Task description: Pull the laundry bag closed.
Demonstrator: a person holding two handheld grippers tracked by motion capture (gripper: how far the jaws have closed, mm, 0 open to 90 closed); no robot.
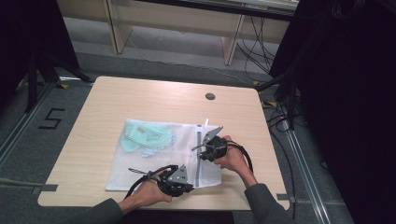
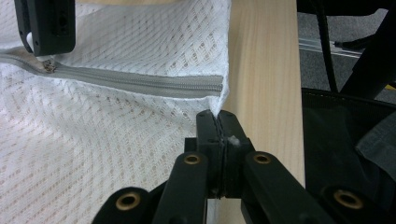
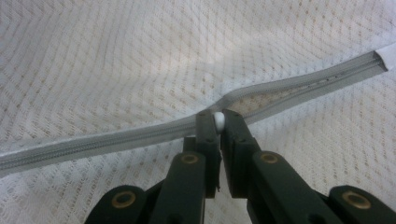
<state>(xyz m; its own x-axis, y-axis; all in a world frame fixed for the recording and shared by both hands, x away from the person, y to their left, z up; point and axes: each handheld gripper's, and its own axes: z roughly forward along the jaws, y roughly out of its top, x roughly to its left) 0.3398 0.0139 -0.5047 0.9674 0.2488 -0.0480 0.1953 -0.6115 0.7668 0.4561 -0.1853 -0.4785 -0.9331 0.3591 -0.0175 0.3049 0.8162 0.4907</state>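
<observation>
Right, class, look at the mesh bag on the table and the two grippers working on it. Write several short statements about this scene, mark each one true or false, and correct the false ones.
1. The right gripper is shut on the white zipper pull. True.
2. The left gripper hangs open above the table. False: it is shut, pinching the edge of the mesh bag near the zipper's end.
3. The mesh bag holds a pale green item. True.
4. The zipper is closed along its whole length. False: in the right gripper view it gapes open on one side of the pull.
5. The bag lies on the floor. False: it lies on the table.
</observation>
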